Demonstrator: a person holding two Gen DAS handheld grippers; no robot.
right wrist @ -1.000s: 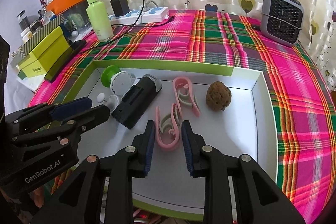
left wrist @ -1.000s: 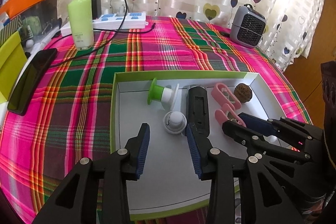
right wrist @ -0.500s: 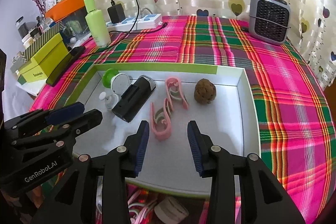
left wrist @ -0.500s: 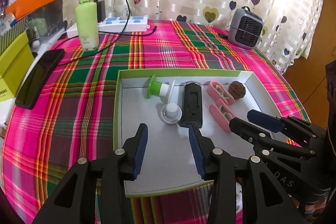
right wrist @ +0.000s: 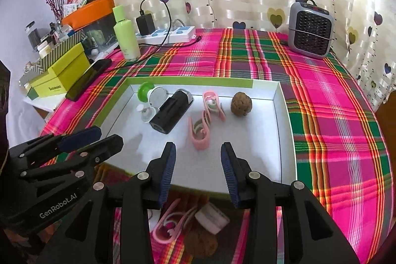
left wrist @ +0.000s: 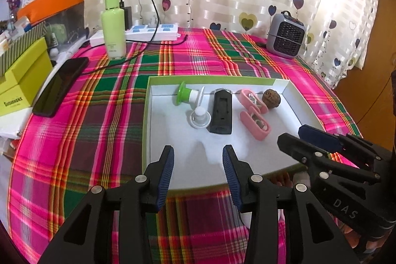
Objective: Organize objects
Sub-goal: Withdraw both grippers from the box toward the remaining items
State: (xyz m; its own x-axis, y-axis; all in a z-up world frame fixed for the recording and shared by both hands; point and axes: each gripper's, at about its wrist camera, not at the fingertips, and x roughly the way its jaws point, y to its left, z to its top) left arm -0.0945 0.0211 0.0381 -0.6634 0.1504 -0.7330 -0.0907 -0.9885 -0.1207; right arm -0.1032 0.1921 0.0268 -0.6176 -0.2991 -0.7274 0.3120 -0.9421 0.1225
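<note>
A tray (right wrist: 284, 125) sits on the table (right wrist: 334, 140), near its front edge. In the tray, along its back wall from left to right, lie a stopper (right wrist: 146, 90), a box-like gadget (right wrist: 170, 113), two clips (right wrist: 212, 103) and a nut (right wrist: 241, 104). A small cap (right wrist: 147, 113) lies just before the stopper. A bottle (right wrist: 126, 36) and a power strip (right wrist: 170, 34) stand at the table's back left corner, a small heater (right wrist: 310, 31) at the back right. A phone (right wrist: 89, 78) lies at the left edge.

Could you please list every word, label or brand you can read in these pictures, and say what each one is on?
"GenRobot.AI": left gripper body.
"DAS": right gripper body, possibly partly hidden.
Yellow-green box: brand word too blurred.
Green bottle: label print too small.
</note>
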